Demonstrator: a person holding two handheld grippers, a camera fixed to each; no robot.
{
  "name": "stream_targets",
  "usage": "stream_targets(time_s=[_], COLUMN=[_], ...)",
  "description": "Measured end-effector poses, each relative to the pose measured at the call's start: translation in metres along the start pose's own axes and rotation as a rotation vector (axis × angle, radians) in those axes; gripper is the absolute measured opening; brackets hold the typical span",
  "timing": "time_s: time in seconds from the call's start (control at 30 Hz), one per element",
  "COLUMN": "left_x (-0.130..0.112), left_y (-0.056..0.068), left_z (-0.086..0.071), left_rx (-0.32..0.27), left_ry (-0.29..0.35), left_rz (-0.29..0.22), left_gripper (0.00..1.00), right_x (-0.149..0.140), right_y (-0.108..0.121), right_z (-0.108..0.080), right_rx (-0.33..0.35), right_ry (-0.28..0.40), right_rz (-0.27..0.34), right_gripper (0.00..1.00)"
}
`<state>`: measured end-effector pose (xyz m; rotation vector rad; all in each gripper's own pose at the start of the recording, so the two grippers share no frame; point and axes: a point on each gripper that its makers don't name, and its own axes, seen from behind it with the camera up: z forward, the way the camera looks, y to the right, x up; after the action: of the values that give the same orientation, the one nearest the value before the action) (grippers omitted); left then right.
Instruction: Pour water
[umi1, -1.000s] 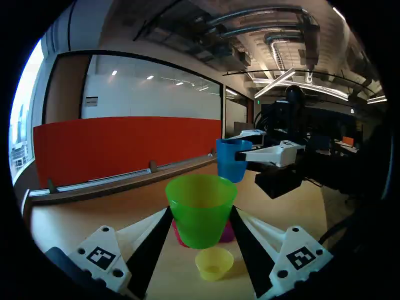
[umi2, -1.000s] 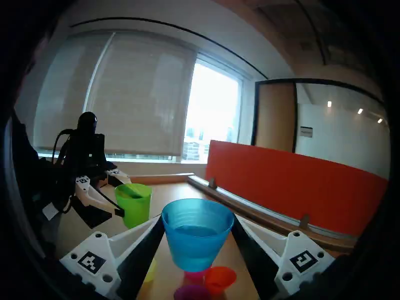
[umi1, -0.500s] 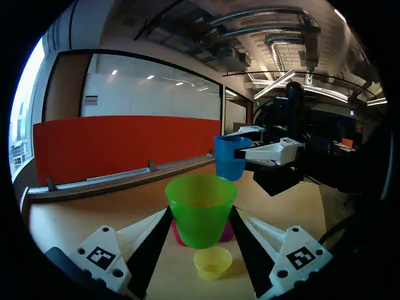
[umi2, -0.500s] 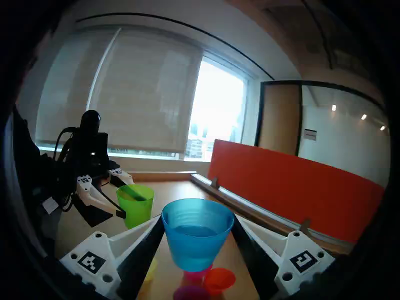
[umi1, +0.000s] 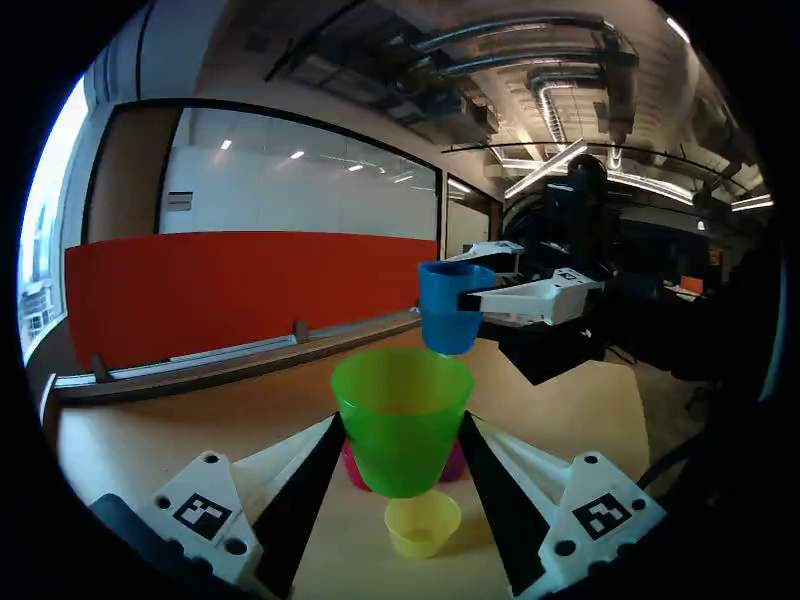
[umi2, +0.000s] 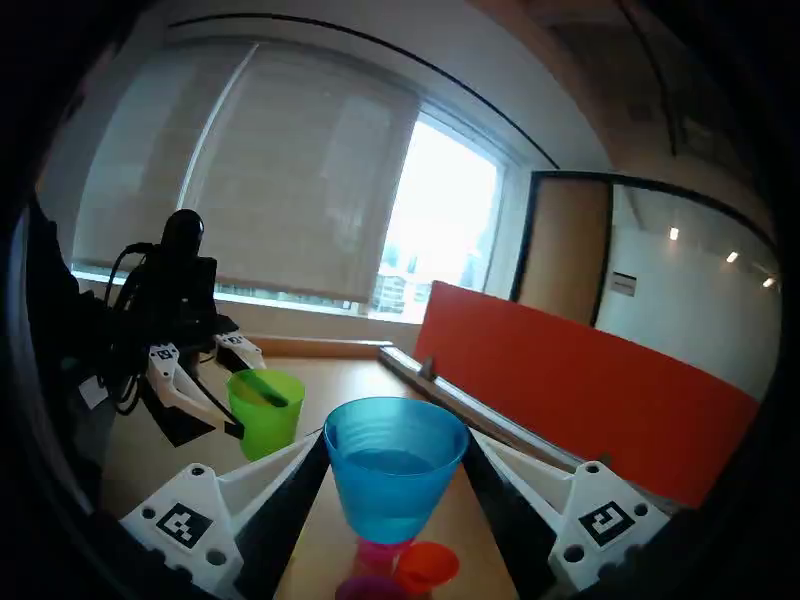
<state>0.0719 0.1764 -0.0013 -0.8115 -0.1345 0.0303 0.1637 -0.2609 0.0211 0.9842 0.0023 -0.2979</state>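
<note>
The left hand-held gripper (umi1: 401, 418) is closed around the green cup (umi1: 402, 440), one finger pressing each side of its wall at about mid-height, and carries it upright above the worktop (umi1: 170, 440). The right hand-held gripper (umi2: 395, 445) is clamped the same way on the blue cup (umi2: 395, 485), which holds water partway up and sits level. From the left gripper view the blue cup hangs beyond the green one and higher than its rim, apart from it, so the pour looks about to begin. Both cups look like thin, smooth plastic: light and likely to flex under a hard squeeze. The taper, wider at the top, should help a mid-wall grip keep them from sliding down. The blue one is the heavier for its water, and its load will shift as it tips — a slow tilt over the green rim seems wise. Small yellow (umi1: 422, 522), magenta (umi1: 352, 470) and orange (umi2: 425, 565) cups stand on the worktop below.
</note>
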Motion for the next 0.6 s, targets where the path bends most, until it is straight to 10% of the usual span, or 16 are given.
stream_targets(time_s=[0.6], left_x=[-0.007], left_y=[0.003], left_z=[-0.001], left_rx=[-0.014], left_ry=[-0.008], left_rz=[0.005], left_gripper=[0.81], right_x=[0.022], right_y=[-0.002], right_z=[0.007], right_rx=[0.014], right_ry=[0.011], right_rz=[-0.115], right_gripper=[0.92])
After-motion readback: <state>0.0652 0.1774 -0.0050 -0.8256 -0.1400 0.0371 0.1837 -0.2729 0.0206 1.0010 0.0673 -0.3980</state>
